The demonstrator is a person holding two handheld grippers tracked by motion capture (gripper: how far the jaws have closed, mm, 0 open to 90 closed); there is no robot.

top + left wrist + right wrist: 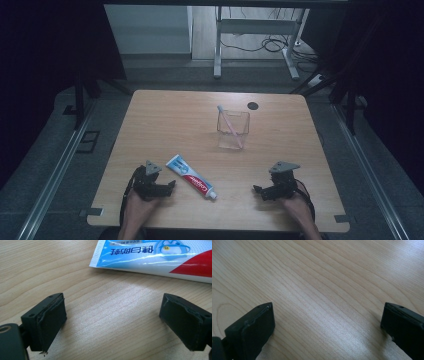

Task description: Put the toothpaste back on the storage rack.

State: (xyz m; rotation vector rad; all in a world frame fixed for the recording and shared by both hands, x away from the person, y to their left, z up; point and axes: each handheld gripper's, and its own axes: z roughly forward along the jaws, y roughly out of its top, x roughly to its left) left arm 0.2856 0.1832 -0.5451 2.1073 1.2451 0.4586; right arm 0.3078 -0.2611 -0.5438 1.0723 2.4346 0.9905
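The blue, white and red toothpaste tube (190,177) lies flat on the light wood-grain tabletop (165,120), slanted, its flat crimped end toward the far left and its white cap toward the near right. It sits between my two hands, much closer to the left one. In the left gripper view I see the tube's crimped end and printed side (160,257) just beyond the jaws, apart from them and a little off to the right of my line.

My left gripper (165,188) rests low at the near edge, jaws spread wide with only bare wood between them — it holds nothing. My right gripper (260,191) sits well apart on the other side, also spread wide over bare wood and holding nothing.

Farther back, near the middle of the tabletop, stands a clear, square-sided plastic cup (233,130) with a pale pink toothbrush (229,125) leaning inside it, head up.

My judgement is that I am at the very start — nothing grasped yet, and the tube looks like the piece to pick up, likely bound for the cup beside the brush. The next move calls for easing the left gripper forward and to the right until the jaws straddle the tube's body across its narrow width, then closing gently, since a soft tube will squash and a flat one gives little to bite on.
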